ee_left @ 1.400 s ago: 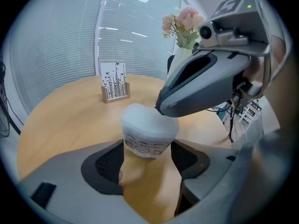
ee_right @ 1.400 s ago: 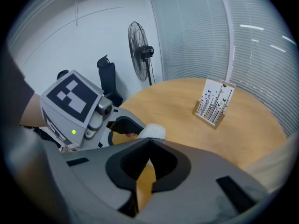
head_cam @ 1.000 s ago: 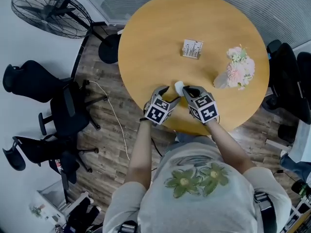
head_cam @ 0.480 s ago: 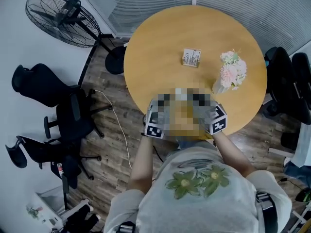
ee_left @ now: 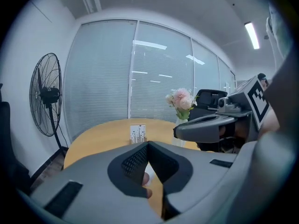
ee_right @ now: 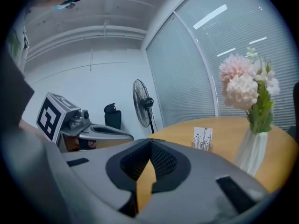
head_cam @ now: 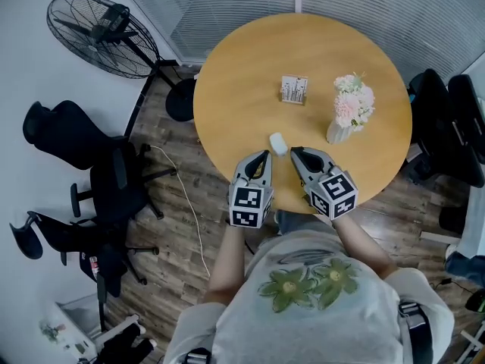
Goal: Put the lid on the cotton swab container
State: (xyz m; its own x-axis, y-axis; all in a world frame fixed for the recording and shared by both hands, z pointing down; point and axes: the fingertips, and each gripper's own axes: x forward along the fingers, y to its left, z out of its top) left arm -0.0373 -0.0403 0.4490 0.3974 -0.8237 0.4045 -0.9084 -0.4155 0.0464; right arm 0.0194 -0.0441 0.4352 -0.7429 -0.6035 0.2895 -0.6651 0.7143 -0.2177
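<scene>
A small white cotton swab container [head_cam: 279,143] stands on the round wooden table [head_cam: 235,74], near its front edge. I cannot tell its lid from its body. My left gripper [head_cam: 262,156] is just left of it and nearer me, tips apart from it, jaws shut on nothing. My right gripper [head_cam: 295,152] is just right of it, also shut and empty. In the left gripper view the left gripper [ee_left: 148,144] has its jaws meeting at the tips, with a pale sliver showing below them. In the right gripper view the right gripper [ee_right: 150,141] shows only bare tabletop through its gap.
A card holder [head_cam: 294,89] stands mid-table. A vase of pink flowers [head_cam: 348,112] stands to the right. A floor fan [head_cam: 98,29] and black office chairs [head_cam: 98,180] are left of the table. More chairs [head_cam: 455,120] are on the right.
Both grippers have pulled back from the container toward me. The left jaws, wide beside it a second ago, have shut. The head view has shifted.
</scene>
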